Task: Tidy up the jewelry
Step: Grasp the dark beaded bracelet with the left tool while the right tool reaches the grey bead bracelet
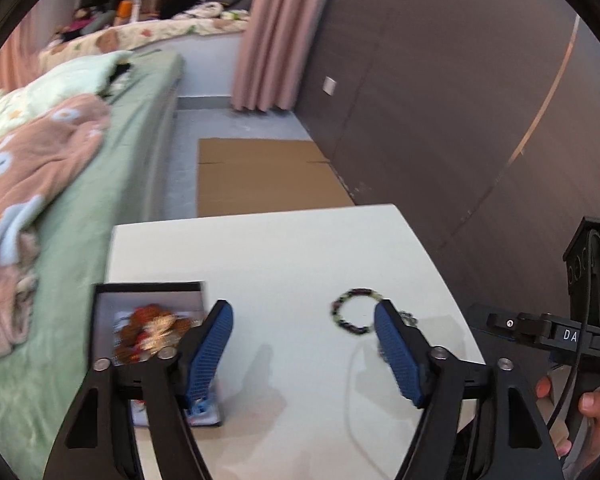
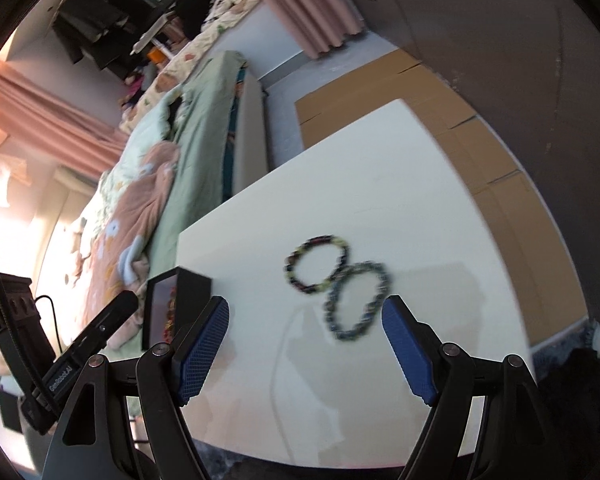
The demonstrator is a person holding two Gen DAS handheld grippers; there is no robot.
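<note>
Two beaded bracelets [image 2: 336,284] were left touching on the white desk [image 2: 440,200], near the black box [image 1: 152,288] of jewelry, both tools — left tool [image 1: 302,330], right tool [image 2: 306,326] — held released, presumably for pickup.

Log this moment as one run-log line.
left claw: open, empty | right claw: open, empty | two bead bracelets: touching, on white table | black box: holds jewelry
</note>
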